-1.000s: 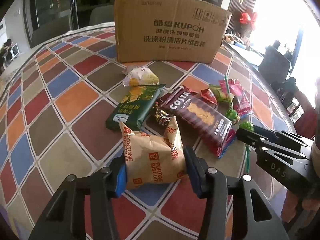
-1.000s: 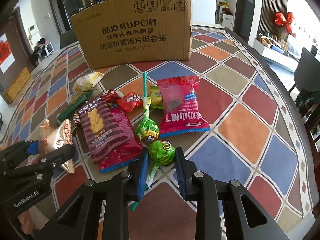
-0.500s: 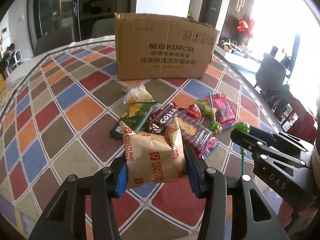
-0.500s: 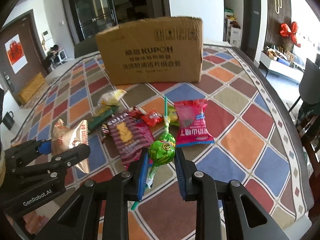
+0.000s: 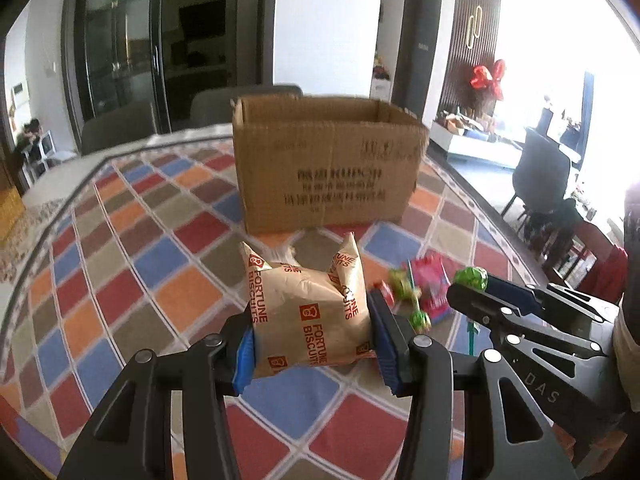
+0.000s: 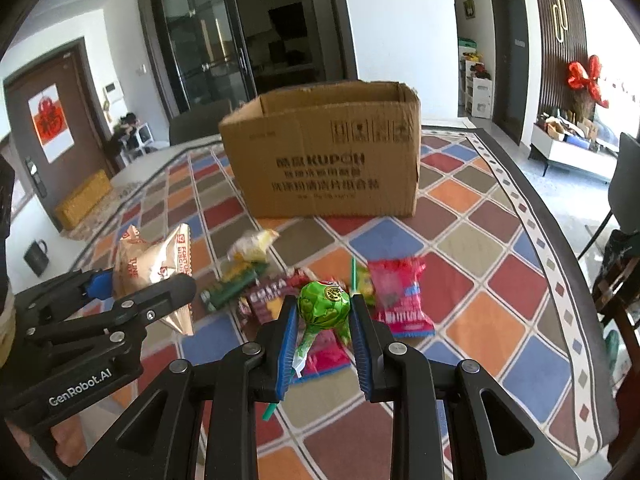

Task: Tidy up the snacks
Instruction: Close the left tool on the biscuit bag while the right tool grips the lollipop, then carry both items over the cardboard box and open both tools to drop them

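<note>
The left hand-held gripper [image 5: 312, 344] clamps the biscuit packet [image 5: 308, 316] at lower centre; the right hand-held gripper [image 6: 325, 332] pinches the green lollipop [image 6: 324, 304], both raised, likely for dropping into the open cardboard box [image 6: 328, 160] at upper centre.

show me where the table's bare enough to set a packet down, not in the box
Bare tablecloth lies right of the pink packet, and more left of the cardboard box. It is crowded in front of the box, around the green packet.

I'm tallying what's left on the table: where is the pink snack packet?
In the right wrist view the pink snack packet lies on the table, just right of the right tongs, in front of the cardboard box.
</note>
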Demonstrator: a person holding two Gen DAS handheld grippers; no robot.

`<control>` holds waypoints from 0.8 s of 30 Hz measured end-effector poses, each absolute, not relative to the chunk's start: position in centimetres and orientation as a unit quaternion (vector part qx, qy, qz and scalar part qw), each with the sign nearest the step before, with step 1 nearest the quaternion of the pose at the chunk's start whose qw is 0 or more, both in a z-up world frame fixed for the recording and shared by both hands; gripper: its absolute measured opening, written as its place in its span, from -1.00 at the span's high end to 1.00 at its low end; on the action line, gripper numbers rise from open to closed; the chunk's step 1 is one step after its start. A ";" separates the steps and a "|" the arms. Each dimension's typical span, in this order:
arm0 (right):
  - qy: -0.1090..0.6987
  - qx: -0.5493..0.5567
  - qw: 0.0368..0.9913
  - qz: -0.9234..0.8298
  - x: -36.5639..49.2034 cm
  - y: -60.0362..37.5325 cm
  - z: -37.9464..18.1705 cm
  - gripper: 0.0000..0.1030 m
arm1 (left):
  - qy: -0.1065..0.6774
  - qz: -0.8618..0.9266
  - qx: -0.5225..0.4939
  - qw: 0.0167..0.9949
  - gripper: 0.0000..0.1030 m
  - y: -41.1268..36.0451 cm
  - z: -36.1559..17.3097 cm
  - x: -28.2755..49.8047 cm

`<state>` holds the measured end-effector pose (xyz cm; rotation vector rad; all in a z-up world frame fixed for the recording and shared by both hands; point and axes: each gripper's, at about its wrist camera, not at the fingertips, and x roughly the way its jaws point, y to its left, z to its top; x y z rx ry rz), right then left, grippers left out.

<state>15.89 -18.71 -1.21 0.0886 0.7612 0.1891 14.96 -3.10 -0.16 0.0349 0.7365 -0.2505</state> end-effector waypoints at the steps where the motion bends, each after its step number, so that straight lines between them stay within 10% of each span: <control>1: 0.369 0.045 0.924 0.092 16.1 -18.8 -1.0 0.48 | 0.354 -0.122 0.019 0.927 0.06 -3.1 0.2 15.2; 24: 0.296 0.025 0.949 0.103 26.2 -18.9 8.1 0.48 | 0.318 -0.132 0.038 0.938 0.05 -3.9 8.8 26.0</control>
